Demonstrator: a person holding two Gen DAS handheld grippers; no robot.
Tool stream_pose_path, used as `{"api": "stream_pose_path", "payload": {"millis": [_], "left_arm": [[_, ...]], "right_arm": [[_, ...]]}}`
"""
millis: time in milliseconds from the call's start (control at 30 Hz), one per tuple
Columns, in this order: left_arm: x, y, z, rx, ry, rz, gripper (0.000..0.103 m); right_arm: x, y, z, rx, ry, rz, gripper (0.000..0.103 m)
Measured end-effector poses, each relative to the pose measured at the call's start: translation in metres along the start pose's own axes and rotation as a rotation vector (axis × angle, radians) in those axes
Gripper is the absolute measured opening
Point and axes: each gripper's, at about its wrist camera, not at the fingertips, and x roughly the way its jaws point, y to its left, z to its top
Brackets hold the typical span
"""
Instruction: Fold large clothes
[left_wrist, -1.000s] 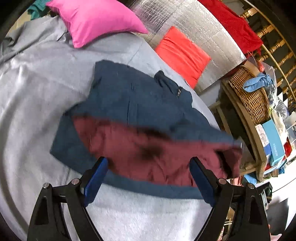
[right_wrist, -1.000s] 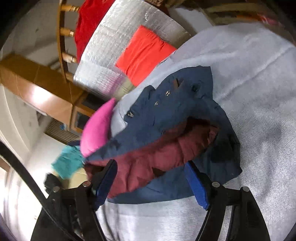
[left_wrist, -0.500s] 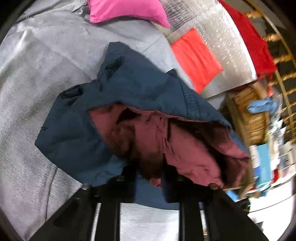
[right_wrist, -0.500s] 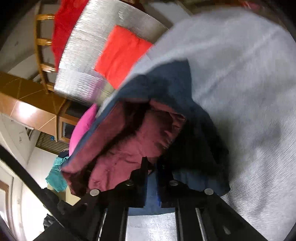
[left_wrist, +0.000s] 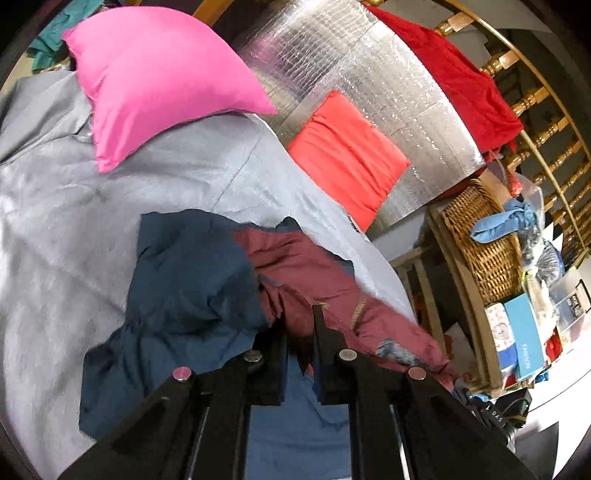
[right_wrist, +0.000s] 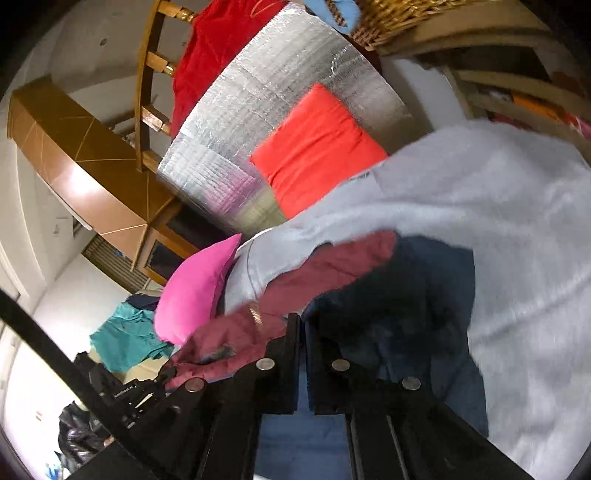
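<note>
Mid-fold. My left tool (left_wrist: 300, 325) and right tool (right_wrist: 300, 328) each pinched the jacket's (left_wrist: 184, 280) near edge, maroon lining upward, on the grey bed (left_wrist: 55, 206). Next move, I judged: carry both corners far, evenly.

Jacket (left_wrist: 192, 280) hem under jaws, hidden

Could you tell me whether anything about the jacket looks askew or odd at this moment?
Yes: the jacket lies bunched on the grey bedcover, its maroon lining turned outward, with both hand-held grippers clamped on it.
</note>
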Motion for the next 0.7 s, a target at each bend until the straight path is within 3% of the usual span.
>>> {"api": "stream_pose_path", "payload": {"millis": [100,200,267,333,400,433,567,633,700], "left_arm": [[0.025,0.020,0.004,0.008,0.001,0.035,0.012],[0.052,0.033,0.001,-0.044,0.044,0.075,0.018],[0.056,0.041,-0.001,-0.067,0.026,0.081,0.050],[0.058,0.046,0.000,-0.076,0.035,0.110,0.059],[0.053,0.048,0.003,-0.092,0.037,0.088,0.062],[0.048,0.047,0.005,-0.093,0.029,0.076,0.066],[0.024,0.044,0.008,-0.071,-0.040,0.050,0.080],[0.004,0.049,0.003,-0.024,-0.074,0.082,0.083],[-0.004,0.058,-0.002,-0.009,-0.082,0.137,0.085]], "right_arm": [[0.028,-0.017,0.000,0.038,0.015,0.011,0.003],[0.052,-0.040,-0.007,0.073,0.065,-0.043,0.004],[0.061,-0.044,-0.009,0.075,0.064,-0.060,0.008],[0.066,-0.045,-0.010,0.073,0.061,-0.106,0.025],[0.064,-0.046,-0.008,0.072,0.049,-0.133,0.073],[0.058,-0.047,-0.007,0.069,0.025,-0.128,0.077],[0.027,-0.044,0.003,0.039,-0.019,-0.075,0.077],[0.011,-0.041,0.001,-0.006,-0.023,-0.065,0.077],[0.004,-0.042,-0.004,-0.059,0.005,-0.110,0.077]]}}
